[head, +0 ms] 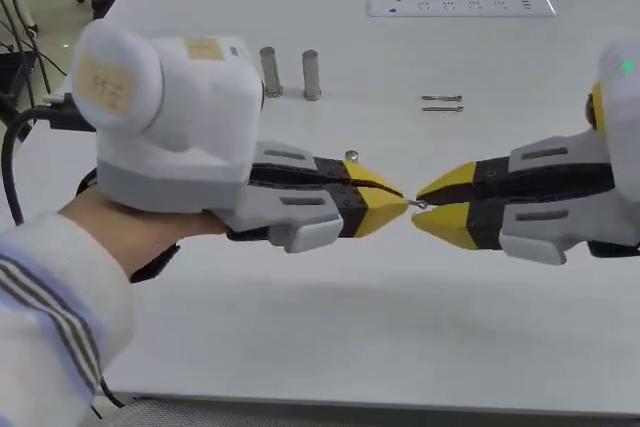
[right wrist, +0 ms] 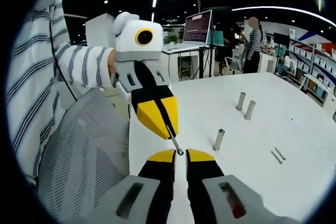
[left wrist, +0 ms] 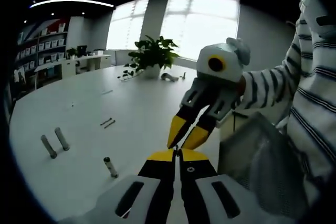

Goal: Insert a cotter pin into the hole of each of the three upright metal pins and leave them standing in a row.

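Observation:
My left gripper (head: pixel 400 199) is shut on a thin cotter pin (right wrist: pixel 175 141) that sticks out of its yellow tips. Facing it tip to tip, my right gripper (head: pixel 417 206) stands open, its jaws on either side of the pin's free end; both hang above the white table (head: pixel 330 307). Two upright metal pins (head: pixel 270 72) (head: pixel 311 75) stand side by side at the back. A third upright pin (head: pixel 351 157) peeks out just behind the left gripper. Two spare cotter pins (head: pixel 441 103) lie flat to the right of them.
A white power strip (head: pixel 460 7) lies at the table's far side. The table's front edge runs close below the grippers. A grey mesh chair (right wrist: pixel 79 150) stands beside the table, a potted plant (left wrist: pixel 152 56) sits on its far end, and a person (right wrist: pixel 254 40) stands in the background.

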The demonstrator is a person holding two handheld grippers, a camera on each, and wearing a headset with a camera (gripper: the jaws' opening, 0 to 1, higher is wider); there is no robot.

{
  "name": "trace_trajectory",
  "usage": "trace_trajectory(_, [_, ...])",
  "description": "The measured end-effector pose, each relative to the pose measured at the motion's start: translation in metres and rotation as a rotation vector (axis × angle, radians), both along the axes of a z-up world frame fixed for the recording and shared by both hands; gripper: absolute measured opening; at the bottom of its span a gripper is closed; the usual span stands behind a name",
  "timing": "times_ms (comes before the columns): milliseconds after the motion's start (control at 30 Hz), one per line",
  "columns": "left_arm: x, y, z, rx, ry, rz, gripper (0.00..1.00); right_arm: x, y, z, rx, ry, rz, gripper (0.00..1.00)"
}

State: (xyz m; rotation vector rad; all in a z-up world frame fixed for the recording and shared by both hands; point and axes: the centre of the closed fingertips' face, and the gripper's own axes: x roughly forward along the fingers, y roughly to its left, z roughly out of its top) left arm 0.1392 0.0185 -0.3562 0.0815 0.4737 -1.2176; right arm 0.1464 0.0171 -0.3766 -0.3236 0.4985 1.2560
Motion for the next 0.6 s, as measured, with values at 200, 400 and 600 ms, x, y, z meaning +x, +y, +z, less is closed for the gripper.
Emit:
trace_trajectory(200, [0.0002,-0.0025,0.0019,0.0,-0.025,-0.02,0.0,-0.0049,0.0025,-0.001,-0.017,-0.005,0.025,0.0])
trace_trajectory(400, [0.0015,-0.0001,-0.0006,0.017,-0.045,-0.04,0.0,-0.0066,0.0038,-0.0007,-0.024,-0.02,0.033,0.0])
trace_trajectory(600, [0.0035,0.0034,-0.0047,0.033,-0.064,-0.053,0.0,-0.0064,0.0042,0.0015,-0.022,-0.029,0.036,0.0])
